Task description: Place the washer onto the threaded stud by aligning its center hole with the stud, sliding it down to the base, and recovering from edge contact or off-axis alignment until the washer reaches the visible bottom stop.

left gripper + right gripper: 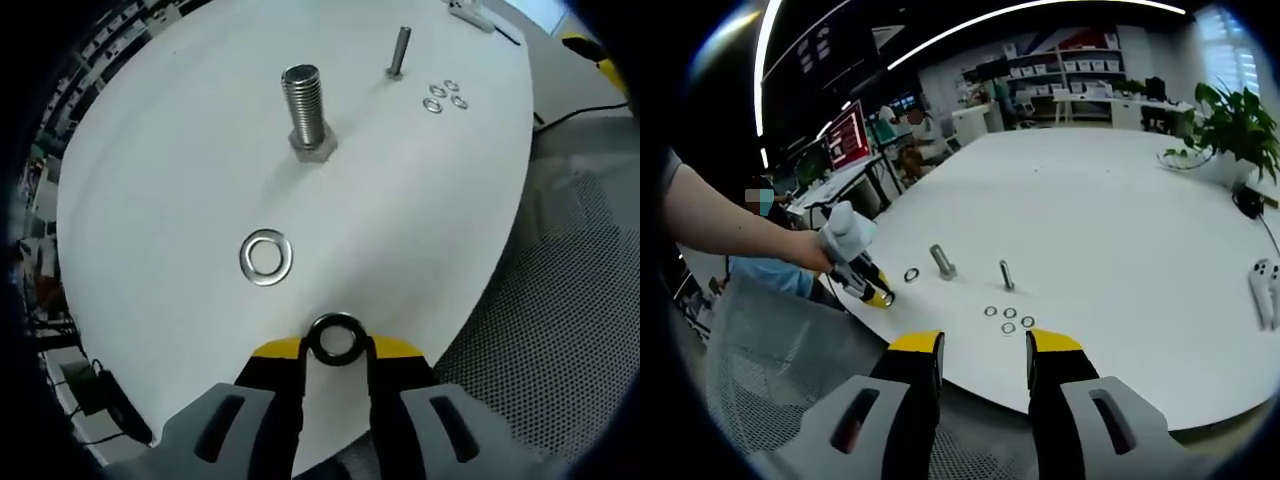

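Observation:
My left gripper (336, 346) is shut on a dark ring-shaped washer (335, 322), held upright between the yellow fingertips above the near edge of the white table (180, 170). A larger silver washer (266, 257) lies flat on the table ahead of it. Beyond stands the thick threaded stud (305, 104) on its hex base, bare. In the right gripper view my right gripper (985, 352) is open with nothing in it, short of the table edge. There a hand holds the left gripper (866, 280) to the left of the silver washer (911, 274) and the thick stud (942, 261).
A thin stud (399, 51) (1006, 274) stands further along, with several small washers (443, 96) (1008, 318) beside it. A mesh chair (560, 330) sits by the table edge. A white controller (1265, 288) and a potted plant (1230, 125) are at the far right.

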`<act>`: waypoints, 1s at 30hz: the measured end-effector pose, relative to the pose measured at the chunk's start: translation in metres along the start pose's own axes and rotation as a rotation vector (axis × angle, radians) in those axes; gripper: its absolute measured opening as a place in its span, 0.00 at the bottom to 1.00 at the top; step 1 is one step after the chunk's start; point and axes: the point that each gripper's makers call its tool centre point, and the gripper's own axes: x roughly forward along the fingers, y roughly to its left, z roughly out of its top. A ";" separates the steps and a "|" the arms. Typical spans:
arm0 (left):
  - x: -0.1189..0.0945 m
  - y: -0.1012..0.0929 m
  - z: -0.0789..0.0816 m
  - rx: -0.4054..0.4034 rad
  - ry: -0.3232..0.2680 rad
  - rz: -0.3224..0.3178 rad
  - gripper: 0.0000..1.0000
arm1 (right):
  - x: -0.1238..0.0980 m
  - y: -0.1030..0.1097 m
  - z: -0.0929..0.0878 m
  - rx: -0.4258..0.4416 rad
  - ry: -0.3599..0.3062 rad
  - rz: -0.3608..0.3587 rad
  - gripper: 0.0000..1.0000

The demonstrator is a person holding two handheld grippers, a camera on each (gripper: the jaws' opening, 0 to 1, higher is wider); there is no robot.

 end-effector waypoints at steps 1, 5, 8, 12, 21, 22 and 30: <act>0.000 0.000 0.000 -0.007 -0.002 0.000 0.22 | 0.000 0.000 0.000 0.000 0.001 0.002 0.36; 0.001 0.001 0.000 -0.020 -0.002 0.002 0.24 | 0.000 0.001 0.000 -0.002 0.001 0.004 0.36; 0.001 0.000 0.001 -0.027 0.004 0.010 0.24 | 0.000 0.001 0.000 0.000 0.000 0.003 0.36; 0.001 -0.001 0.001 -0.027 0.010 0.022 0.24 | 0.000 0.001 0.000 -0.001 0.000 0.005 0.36; -0.004 0.001 0.001 -0.025 -0.001 0.012 0.20 | 0.000 0.001 0.000 -0.002 0.001 0.008 0.35; -0.005 0.001 0.001 -0.024 0.002 0.012 0.20 | 0.000 0.001 0.000 -0.002 0.001 0.008 0.35; -0.005 0.003 0.003 -0.017 -0.014 0.007 0.19 | 0.000 0.000 0.000 -0.001 0.001 0.006 0.35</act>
